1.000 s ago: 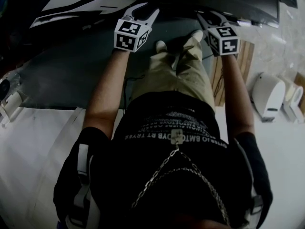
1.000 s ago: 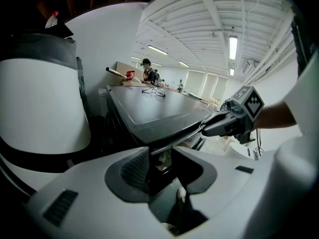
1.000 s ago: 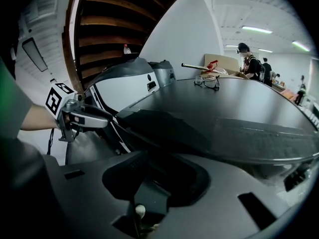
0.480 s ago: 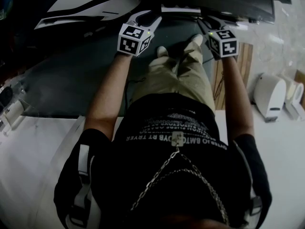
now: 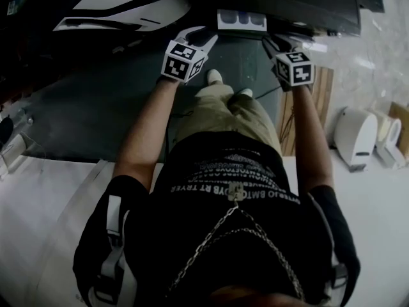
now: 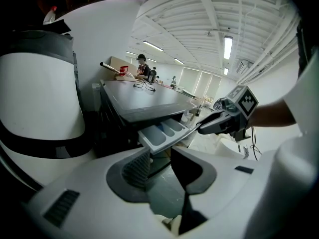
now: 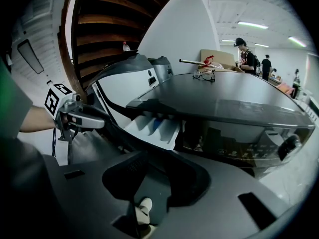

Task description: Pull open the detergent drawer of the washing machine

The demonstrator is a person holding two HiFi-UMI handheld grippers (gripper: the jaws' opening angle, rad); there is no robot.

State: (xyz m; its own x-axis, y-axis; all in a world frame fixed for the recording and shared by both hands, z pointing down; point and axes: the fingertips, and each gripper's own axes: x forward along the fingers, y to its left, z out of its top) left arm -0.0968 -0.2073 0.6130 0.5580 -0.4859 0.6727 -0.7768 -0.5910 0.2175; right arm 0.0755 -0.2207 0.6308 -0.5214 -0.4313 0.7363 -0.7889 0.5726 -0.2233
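The detergent drawer (image 5: 241, 20) stands open from the upper left front of the washing machine (image 5: 300, 5). Its long axis runs from far to near, its front end points at the person, and its compartments face up. A white appliance (image 5: 121, 5) stands close on the left of the washing machine. Below the drawer's near end is open room down to the dark floor mat (image 5: 96, 101), where the person's shoes (image 5: 215, 77) stand.

The left tongs (image 5: 199, 36) hang just left of the drawer's near end. Their jaws are wide apart with nothing between them, and the drawer front lies just beyond. The right tongs (image 5: 276, 41) are at the drawer's right near corner. They are also spread wide and hold nothing. I cannot tell whether their tip touches the front edge.
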